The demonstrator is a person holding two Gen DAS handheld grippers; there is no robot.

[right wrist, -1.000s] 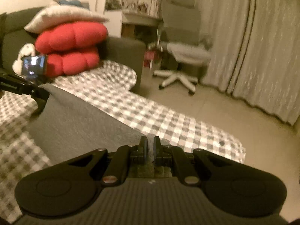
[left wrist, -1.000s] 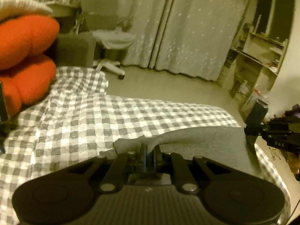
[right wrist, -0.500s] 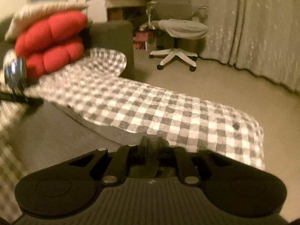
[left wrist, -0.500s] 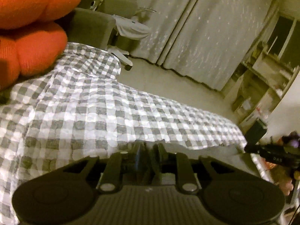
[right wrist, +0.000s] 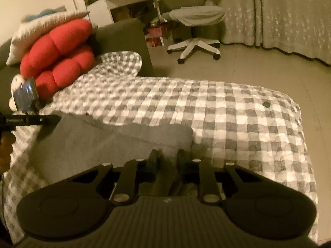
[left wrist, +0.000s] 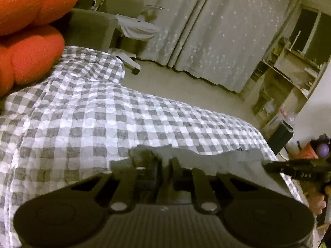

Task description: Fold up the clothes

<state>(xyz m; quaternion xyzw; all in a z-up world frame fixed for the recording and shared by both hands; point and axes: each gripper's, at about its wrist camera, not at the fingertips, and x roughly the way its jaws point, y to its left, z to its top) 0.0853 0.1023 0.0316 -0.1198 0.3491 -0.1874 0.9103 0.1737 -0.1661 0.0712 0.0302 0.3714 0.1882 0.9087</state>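
Both tools lower, grey garment (right wrist: 115,142) now flatter

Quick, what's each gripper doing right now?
Left gripper: closing, grey garment edge between its jaws.
Right gripper: slightly open over the grey garment, not gripping it.

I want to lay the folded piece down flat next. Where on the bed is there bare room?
The checked bedspread lies bare from the grey garment out to the foot corner by the floor, and between the garment and the red cushions. The bed's near edge is crowded: the garment spreads there, with the left gripper and the right gripper at its edge.
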